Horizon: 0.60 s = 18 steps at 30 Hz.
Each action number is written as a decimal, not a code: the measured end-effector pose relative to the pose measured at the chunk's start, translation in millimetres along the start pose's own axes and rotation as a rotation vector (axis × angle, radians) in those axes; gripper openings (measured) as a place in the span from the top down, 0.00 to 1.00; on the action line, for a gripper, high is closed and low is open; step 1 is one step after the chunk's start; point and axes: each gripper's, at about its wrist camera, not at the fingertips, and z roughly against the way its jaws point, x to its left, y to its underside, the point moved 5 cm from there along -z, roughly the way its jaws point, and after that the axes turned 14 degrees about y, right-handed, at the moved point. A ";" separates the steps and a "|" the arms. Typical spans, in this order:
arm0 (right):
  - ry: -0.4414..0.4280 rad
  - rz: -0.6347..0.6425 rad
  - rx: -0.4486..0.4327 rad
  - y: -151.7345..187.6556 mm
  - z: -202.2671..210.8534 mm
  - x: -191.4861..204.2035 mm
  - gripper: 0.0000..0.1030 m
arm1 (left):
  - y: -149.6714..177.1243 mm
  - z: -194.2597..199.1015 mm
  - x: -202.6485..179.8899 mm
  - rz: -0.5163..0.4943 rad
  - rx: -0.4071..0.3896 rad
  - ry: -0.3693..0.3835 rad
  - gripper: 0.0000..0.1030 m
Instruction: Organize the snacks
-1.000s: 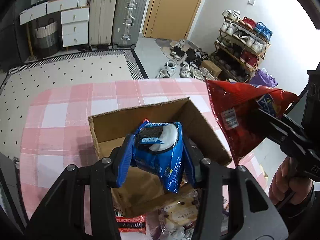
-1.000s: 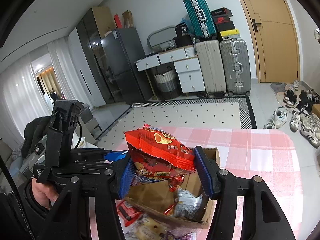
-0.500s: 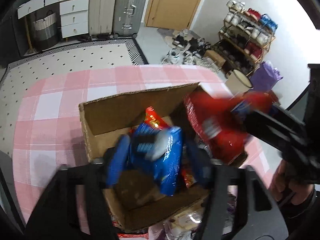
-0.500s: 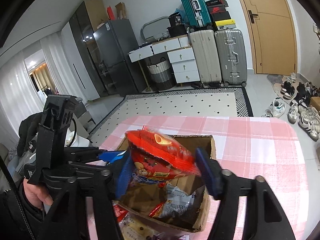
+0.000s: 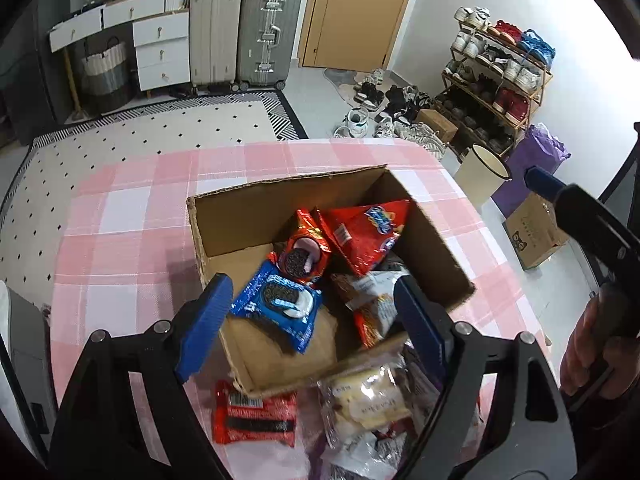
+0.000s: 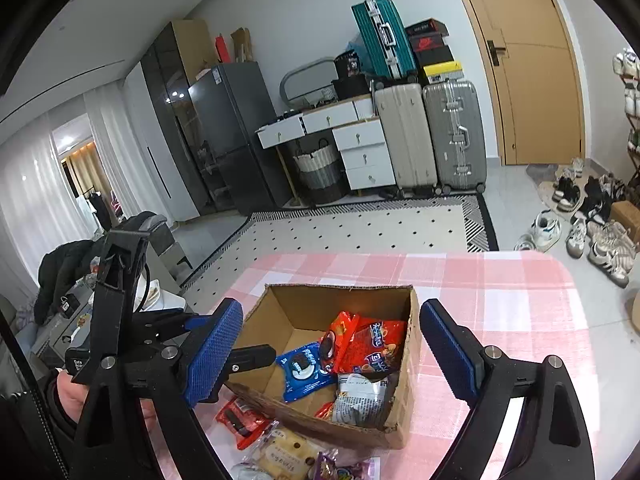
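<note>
Both grippers, left gripper [image 5: 310,326] and right gripper [image 6: 332,350], spread empty over open brown cardboard box [image 5: 256,208] holding blue cookie pack [image 5: 278,306] and red chip bag [image 5: 366,236]; next likely: red wrapped snack pack [image 5: 256,418] on table.

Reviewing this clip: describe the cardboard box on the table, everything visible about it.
The box is plain brown corrugated cardboard, open-topped, its rim rough and slightly torn. It sits upright on the pink checked tablecloth. Inside lie a blue cookie pack, a red cookie pack, a red chip bag and a silvery packet. More snacks lie against its near wall. Neither gripper touches it.
</note>
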 end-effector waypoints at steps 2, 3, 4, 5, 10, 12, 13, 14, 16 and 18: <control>0.001 0.003 -0.015 -1.6 11.8 2.7 0.11 | 3.0 9.1 -7.0 -0.010 -0.010 -0.009 0.21; 0.001 0.003 -0.023 -1.6 18.1 4.1 0.11 | 6.2 16.9 -11.5 -0.012 -0.017 -0.007 0.21; 0.001 0.004 -0.032 -0.9 25.3 5.0 0.10 | 8.0 21.9 -15.1 -0.015 -0.025 -0.007 0.21; 0.000 0.006 -0.040 0.1 31.9 6.3 0.10 | 10.3 27.4 -19.6 -0.019 -0.031 -0.011 0.21; 0.012 0.024 -0.072 8.6 68.7 13.2 0.08 | 27.7 59.1 -41.5 -0.041 -0.061 -0.030 0.21; 0.018 0.030 -0.090 12.5 84.0 14.3 0.07 | 35.5 71.5 -46.9 -0.045 -0.074 -0.046 0.20; 0.022 0.029 -0.097 15.1 90.7 14.6 0.06 | 39.6 77.8 -49.9 -0.046 -0.083 -0.051 0.20; 0.024 0.025 -0.103 17.9 97.7 14.6 0.06 | 44.6 84.9 -53.3 -0.047 -0.096 -0.057 0.19; 0.023 0.016 -0.112 24.1 109.7 14.7 0.05 | 52.4 96.6 -60.3 -0.046 -0.113 -0.067 0.17; 0.029 0.007 -0.118 31.2 122.0 14.5 0.04 | 60.6 106.3 -66.3 -0.049 -0.126 -0.076 0.17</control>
